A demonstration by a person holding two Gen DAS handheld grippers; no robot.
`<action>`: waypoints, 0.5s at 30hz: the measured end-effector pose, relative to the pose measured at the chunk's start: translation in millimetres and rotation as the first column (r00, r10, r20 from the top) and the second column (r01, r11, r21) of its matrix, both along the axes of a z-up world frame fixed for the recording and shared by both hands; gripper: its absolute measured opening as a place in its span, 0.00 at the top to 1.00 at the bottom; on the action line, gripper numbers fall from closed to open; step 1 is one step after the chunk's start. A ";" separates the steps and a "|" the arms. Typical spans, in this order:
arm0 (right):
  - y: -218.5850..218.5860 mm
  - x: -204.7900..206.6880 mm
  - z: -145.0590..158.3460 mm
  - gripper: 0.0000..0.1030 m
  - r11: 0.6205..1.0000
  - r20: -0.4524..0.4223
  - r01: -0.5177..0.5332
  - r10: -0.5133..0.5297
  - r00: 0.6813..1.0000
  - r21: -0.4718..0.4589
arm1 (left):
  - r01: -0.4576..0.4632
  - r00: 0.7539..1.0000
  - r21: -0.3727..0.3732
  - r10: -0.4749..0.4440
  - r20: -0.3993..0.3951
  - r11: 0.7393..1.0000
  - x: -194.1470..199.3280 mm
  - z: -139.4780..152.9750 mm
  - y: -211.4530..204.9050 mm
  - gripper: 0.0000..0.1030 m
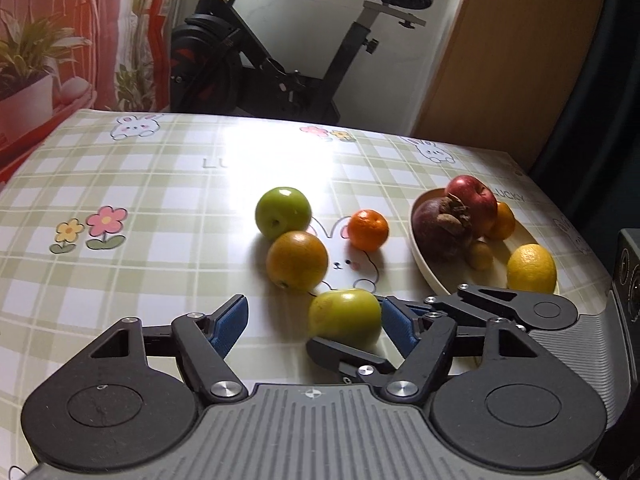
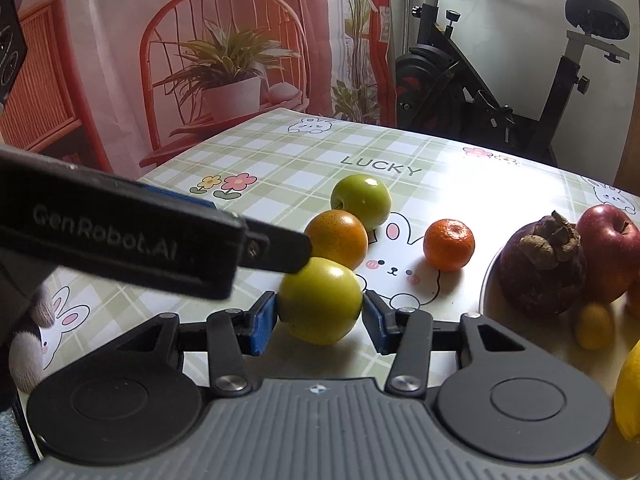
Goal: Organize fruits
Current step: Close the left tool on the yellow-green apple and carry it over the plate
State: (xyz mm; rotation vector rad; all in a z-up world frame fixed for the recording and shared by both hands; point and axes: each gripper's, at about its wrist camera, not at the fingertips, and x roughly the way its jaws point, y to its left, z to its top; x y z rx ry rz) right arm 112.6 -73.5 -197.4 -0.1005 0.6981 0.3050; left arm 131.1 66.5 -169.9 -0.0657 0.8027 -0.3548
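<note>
Left wrist view: sits just behind its own left gripper, low and close over the checked tablecloth, tilted down, facing the exercise bike at top centre. Plate at right of frame.

Right wrist view: same kind of low, near, downward look from behind the right gripper, facing more toward the printed backdrop at upper left; bike upper right, plate cut by right edge.

Shared: the tablecloth middle, yellow-green apple near bottom centre in both, orange, green apple, tangerine, red apple.

Home (exercise bike, tablecloth)
</note>
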 end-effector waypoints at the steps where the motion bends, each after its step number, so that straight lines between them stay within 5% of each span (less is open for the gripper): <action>1: -1.3 -1.6 0.0 0.52 1.000 -0.001 0.004 -0.004 1.000 0.008 | 0.011 1.000 -0.009 -0.011 -0.008 1.000 -1.5 -1.6 -1.2 0.30; 8: -6.1 -13.3 0.3 0.52 0.999 0.016 0.018 -0.019 1.000 0.036 | 0.037 0.995 -0.092 -0.045 -0.087 0.995 1.7 -16.3 -1.8 0.50; 15: -10.7 -17.6 -0.1 0.52 0.998 0.022 0.027 -0.029 0.999 0.060 | 0.045 0.996 -0.069 -0.050 -0.073 0.997 -1.4 -18.0 -8.8 0.52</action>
